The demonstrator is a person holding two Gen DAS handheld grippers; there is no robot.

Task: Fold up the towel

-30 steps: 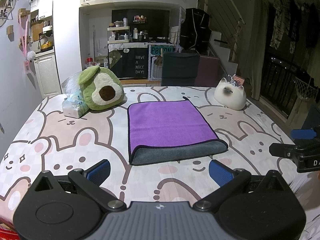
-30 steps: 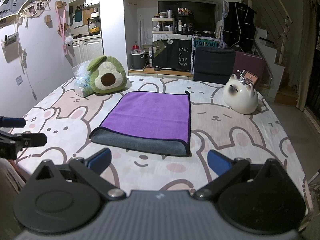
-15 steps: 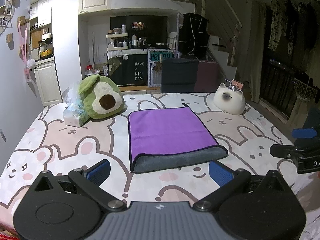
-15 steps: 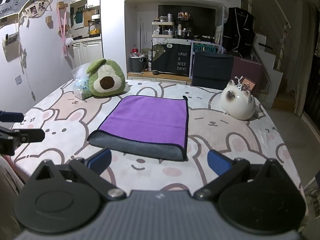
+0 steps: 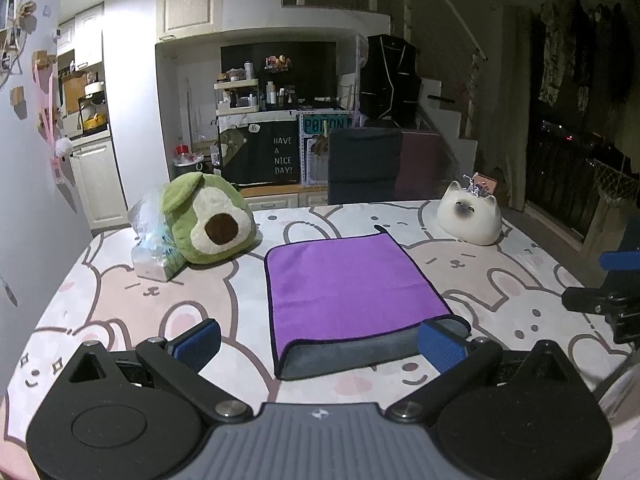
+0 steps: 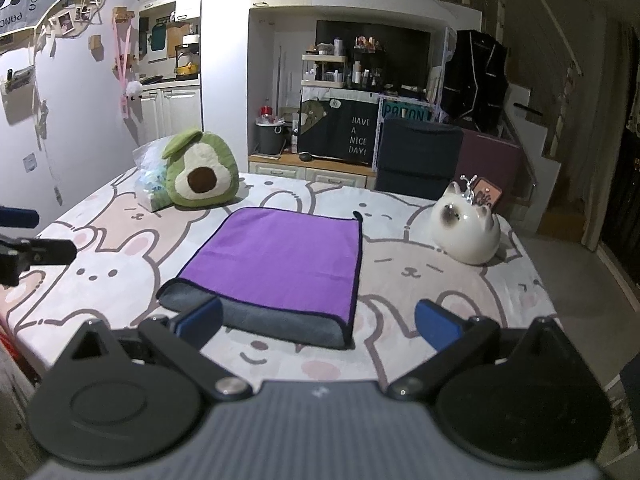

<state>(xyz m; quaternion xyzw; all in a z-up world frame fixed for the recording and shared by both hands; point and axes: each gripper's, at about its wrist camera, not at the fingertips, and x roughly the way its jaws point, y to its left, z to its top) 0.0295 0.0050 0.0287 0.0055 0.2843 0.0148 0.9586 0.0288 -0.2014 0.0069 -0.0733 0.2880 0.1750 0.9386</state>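
The towel [image 5: 352, 292] is lying folded in the middle of the table [image 5: 120, 300], purple side up, with its grey underside showing along the near fold. The left gripper [image 5: 320, 342] is hanging just short of that near edge, jaws spread wide and holding nothing. The right gripper [image 6: 318, 322] is sitting beside it, equally wide and empty. An avocado plush [image 5: 208, 218] and a cat figure [image 6: 466, 234] are flanking the towel's far end.

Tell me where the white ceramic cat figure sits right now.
The white ceramic cat figure stands on the bunny-print tablecloth at the far right in both wrist views, right of the folded purple towel, apart from it.
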